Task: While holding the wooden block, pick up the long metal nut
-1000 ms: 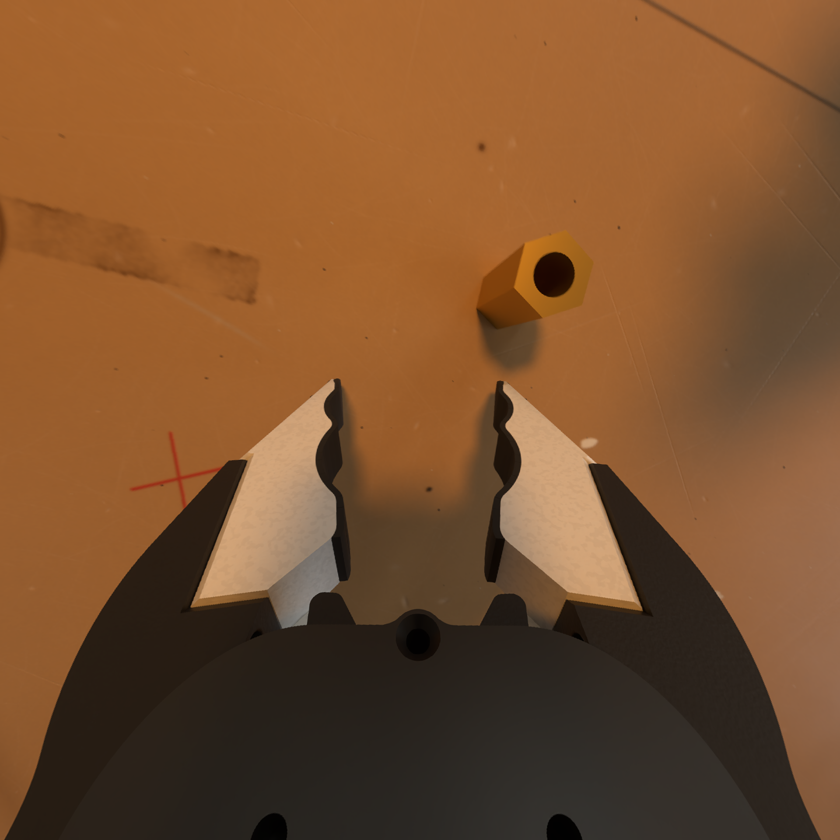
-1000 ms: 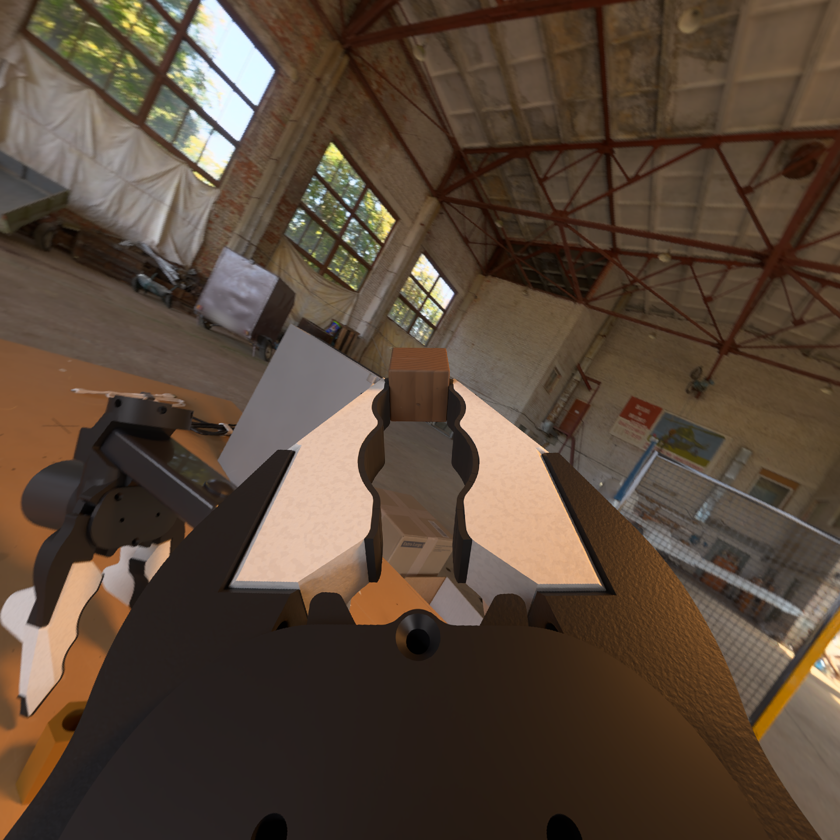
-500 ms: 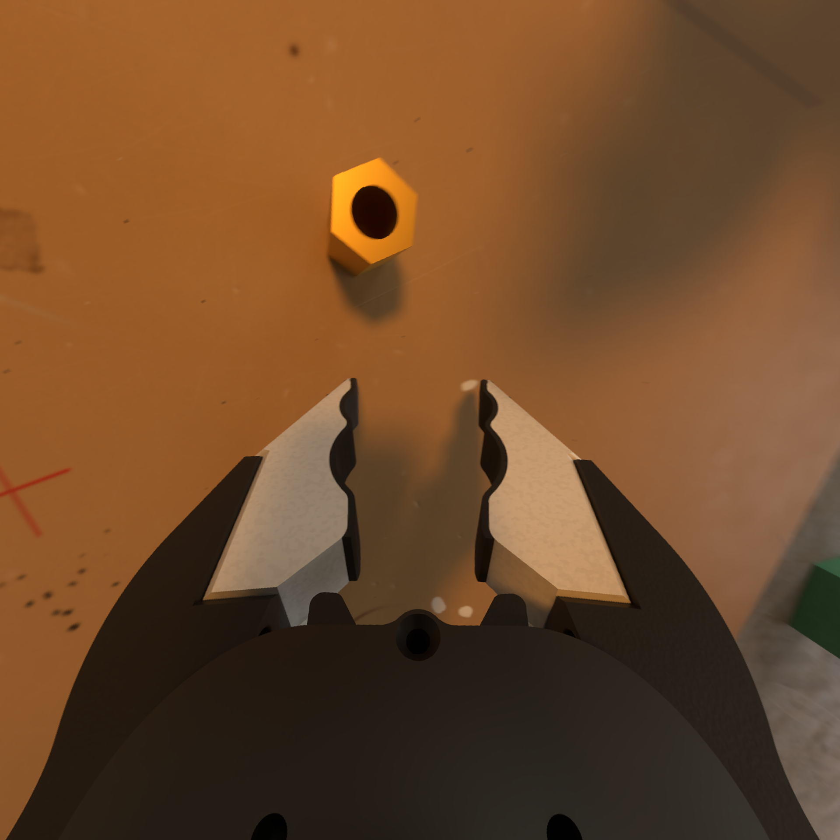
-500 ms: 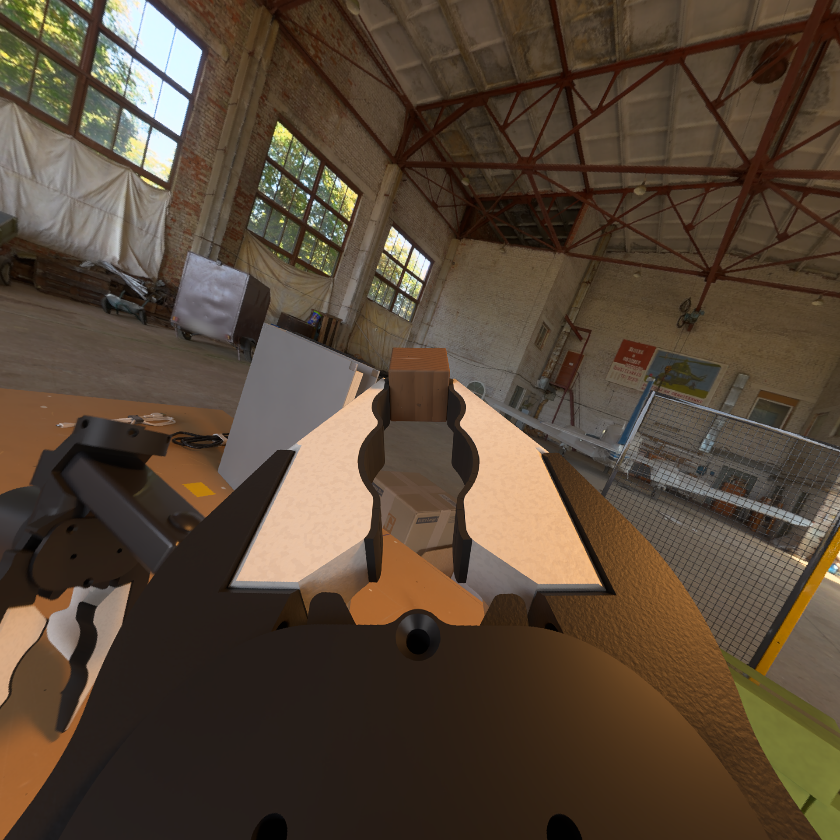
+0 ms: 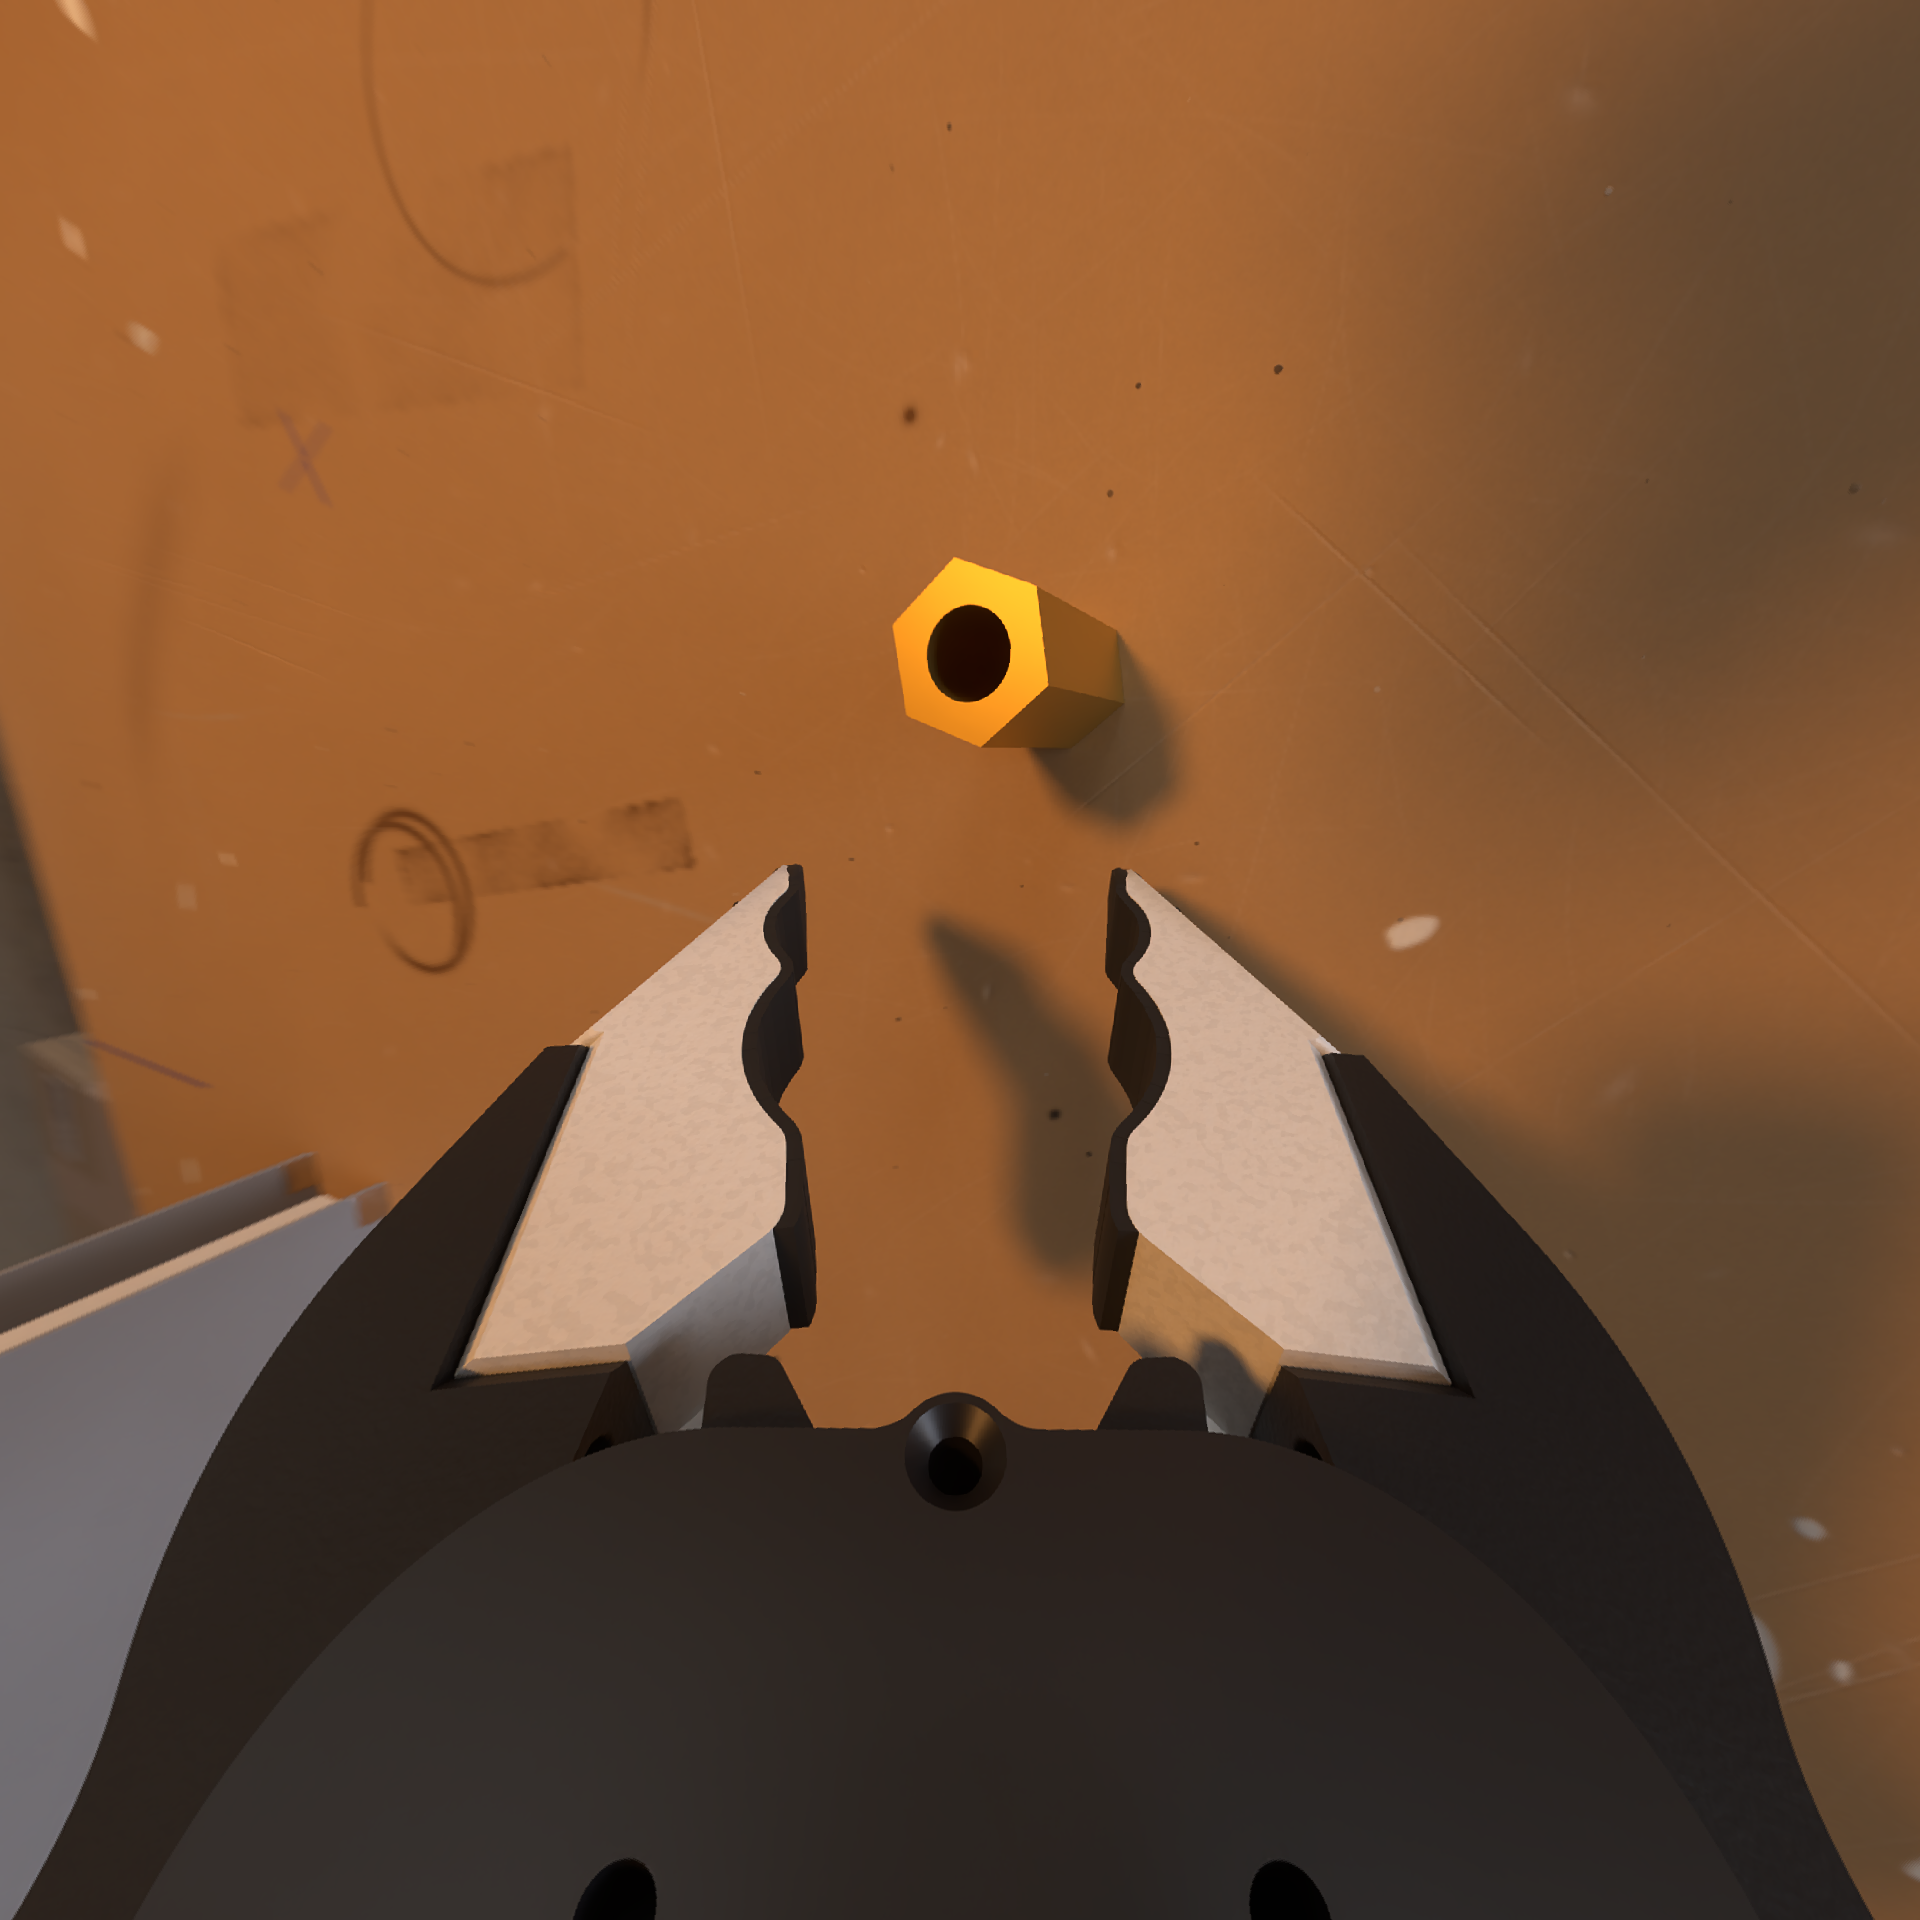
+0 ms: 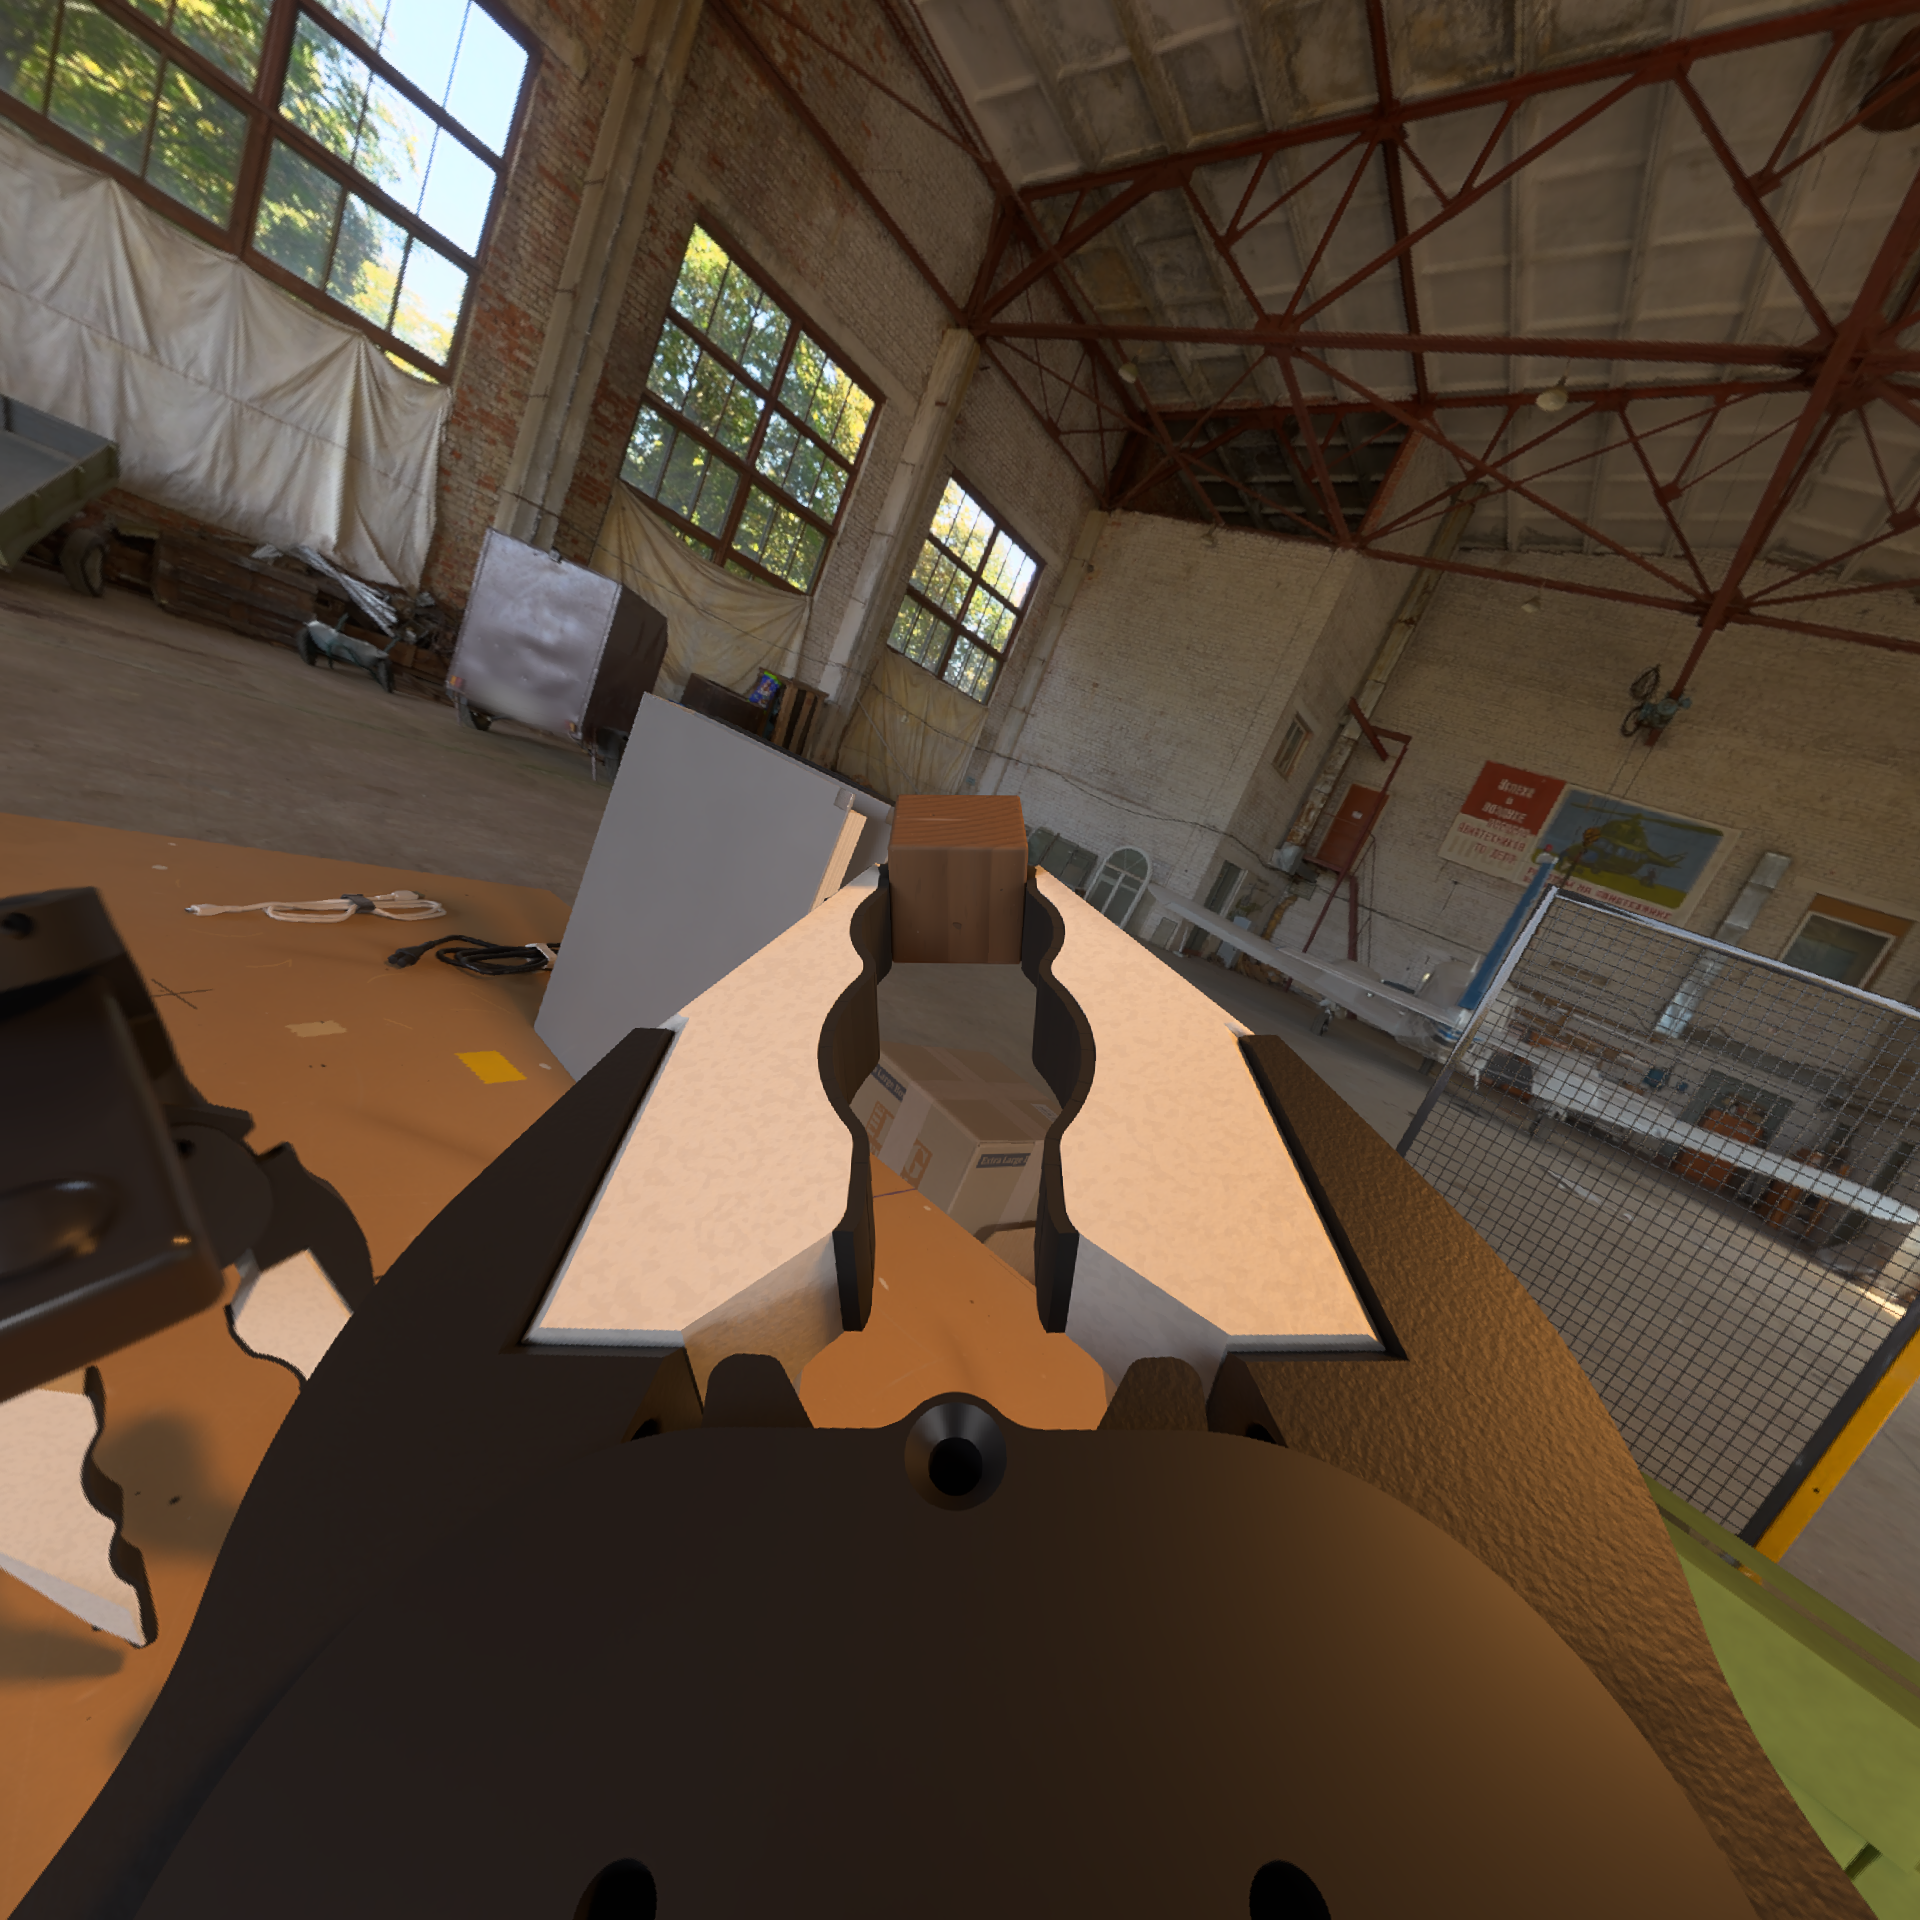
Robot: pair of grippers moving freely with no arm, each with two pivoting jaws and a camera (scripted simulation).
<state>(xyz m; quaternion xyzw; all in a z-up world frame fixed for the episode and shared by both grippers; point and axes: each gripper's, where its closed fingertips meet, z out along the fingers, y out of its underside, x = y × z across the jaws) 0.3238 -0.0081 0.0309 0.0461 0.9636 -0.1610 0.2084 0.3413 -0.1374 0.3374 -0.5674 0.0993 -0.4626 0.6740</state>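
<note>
Left claw (image 5: 956, 873) spread wide, empty, above table (image 5: 1455, 520); long metal nut (image 5: 1003, 655) stands apart ahead. Right claw (image 6: 958, 883) clamps wooden block (image 6: 956, 878) at tips, past table edge.

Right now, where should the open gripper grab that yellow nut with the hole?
Probably across two opposite flat sides of the long metal nut, coming straight down from above. It stands on end on the table, hole facing up, just ahead of the open left gripper, so the flat sides are free.
</note>
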